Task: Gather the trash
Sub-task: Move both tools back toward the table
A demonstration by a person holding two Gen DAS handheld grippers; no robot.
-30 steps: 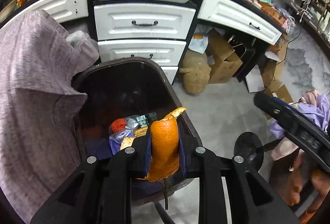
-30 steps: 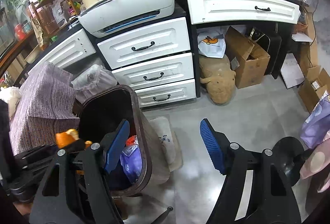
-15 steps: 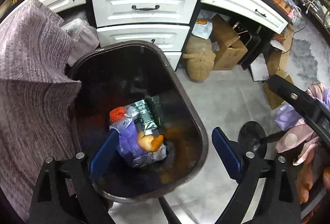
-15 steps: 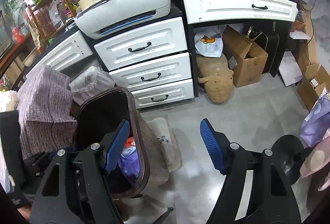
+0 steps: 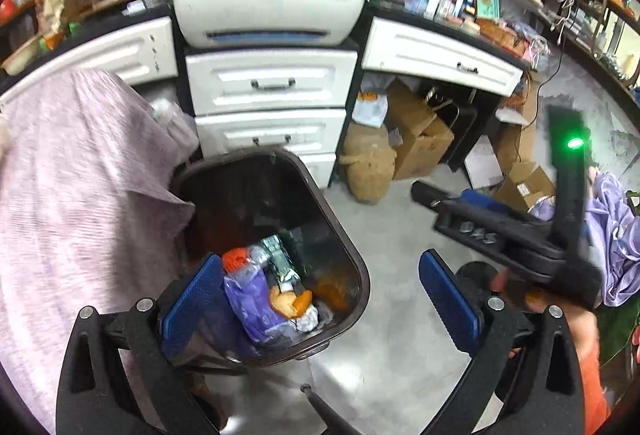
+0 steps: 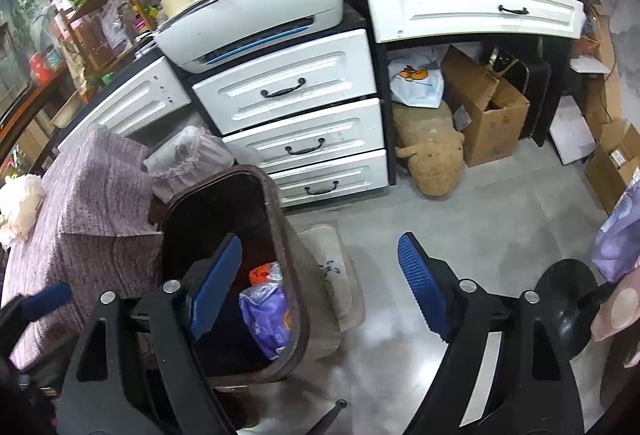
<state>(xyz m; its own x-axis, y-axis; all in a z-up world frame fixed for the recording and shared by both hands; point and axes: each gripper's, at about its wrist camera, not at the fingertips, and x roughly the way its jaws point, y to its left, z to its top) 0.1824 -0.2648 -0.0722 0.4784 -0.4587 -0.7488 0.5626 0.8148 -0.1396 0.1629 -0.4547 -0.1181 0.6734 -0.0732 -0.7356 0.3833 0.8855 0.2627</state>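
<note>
A dark brown trash bin (image 5: 352,255) stands on the floor by the white drawers; it also shows in the right wrist view (image 6: 280,231). Inside lie an orange peel (image 5: 294,303), a purple wrapper (image 5: 252,299) (image 6: 268,315) and other trash. My left gripper (image 5: 320,299) is open and empty above the bin's near end. My right gripper (image 6: 320,287) is open and empty over the bin's right rim and the floor; it also shows from the side in the left wrist view (image 5: 500,231).
A table with a purple cloth (image 5: 80,195) (image 6: 88,203) stands left of the bin. White drawers (image 6: 296,123) with a printer (image 6: 256,23) on top stand behind. A plush toy (image 6: 432,159), cardboard boxes (image 6: 484,111) and a small mat (image 6: 332,275) lie on the floor.
My left gripper opened and let go of the orange peel, which fell into the bin. The left gripper then lifted and tilted up. The right gripper stayed open and nearly still.
</note>
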